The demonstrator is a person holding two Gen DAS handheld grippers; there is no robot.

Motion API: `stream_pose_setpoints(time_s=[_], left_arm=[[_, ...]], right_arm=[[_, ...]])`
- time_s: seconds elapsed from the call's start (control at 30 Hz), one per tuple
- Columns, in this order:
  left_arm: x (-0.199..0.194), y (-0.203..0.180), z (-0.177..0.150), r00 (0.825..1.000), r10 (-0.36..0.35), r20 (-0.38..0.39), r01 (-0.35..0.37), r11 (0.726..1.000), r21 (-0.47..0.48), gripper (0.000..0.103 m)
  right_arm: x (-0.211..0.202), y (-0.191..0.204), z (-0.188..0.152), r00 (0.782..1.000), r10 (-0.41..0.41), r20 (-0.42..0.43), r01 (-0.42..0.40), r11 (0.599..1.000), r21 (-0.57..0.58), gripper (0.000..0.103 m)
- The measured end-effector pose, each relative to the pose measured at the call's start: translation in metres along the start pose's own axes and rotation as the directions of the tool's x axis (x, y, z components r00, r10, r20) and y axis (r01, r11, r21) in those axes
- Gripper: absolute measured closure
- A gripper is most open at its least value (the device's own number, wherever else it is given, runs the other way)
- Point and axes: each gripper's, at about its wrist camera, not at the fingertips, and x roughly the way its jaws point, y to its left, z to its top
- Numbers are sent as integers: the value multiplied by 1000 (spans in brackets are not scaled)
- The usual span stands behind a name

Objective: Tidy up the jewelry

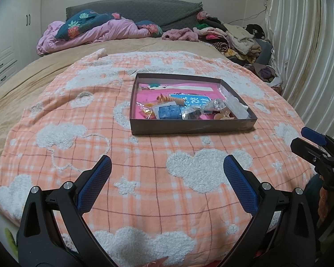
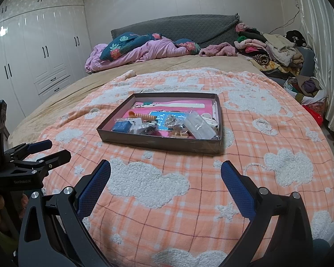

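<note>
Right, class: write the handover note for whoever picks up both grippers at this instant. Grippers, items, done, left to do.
Left hand-held gripper: open, empty, above the blanket.
Right hand-held gripper: open, empty, also short of the box.
Shallow box sits on the blanket; bagged jewelry pieces lie jumbled at its near end, over a pink liner.
Done: nothing visible yet.
Left: sort the bags inside the box.

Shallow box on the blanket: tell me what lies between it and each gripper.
Nothing visible does. Only bare orange plaid blanket lies between the open left gripper and the shallow box, and likewise ahead of the open right gripper. The box's low near wall faces both grippers; the bagged items lie behind it.
</note>
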Motion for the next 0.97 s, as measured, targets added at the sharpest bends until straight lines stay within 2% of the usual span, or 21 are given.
stream_pose_setpoints(time_s=[0.27,0.47,0.6,0.67,0.77,0.8,0.87,0.93,0.97], left_arm=[[2,8,-6,1000,17,8,-17,1000,8,9],[15,24,-7,997,69,-19,-70,996,-48,9],[31,51,-4,997,69,-44,-73,990,-119,9],[43,67,3,991,117,-60,-125,983,-138,9],[72,112,21,974,204,-98,-221,953,-206,9],[88,135,29,966,227,-123,-251,937,-244,9],[112,162,40,955,249,-161,-284,925,-252,9],[140,190,52,919,346,-191,-387,886,-256,9],[150,202,54,906,372,-202,-416,871,-261,9]], right_arm=[[7,-6,0,1000,-16,-13,16,1000,7,4],[20,-25,2,997,-70,-26,71,997,38,4],[31,-60,10,990,-139,-32,142,984,105,4],[37,-84,15,982,-188,-33,191,969,154,4],[51,-132,25,946,-322,-44,324,922,211,4],[58,-149,29,927,-370,-58,373,900,226,4],[78,-192,33,890,-443,-110,455,848,270,4],[99,-236,33,854,-486,-184,519,786,335,4],[108,-253,33,841,-500,-206,540,763,354,4]])
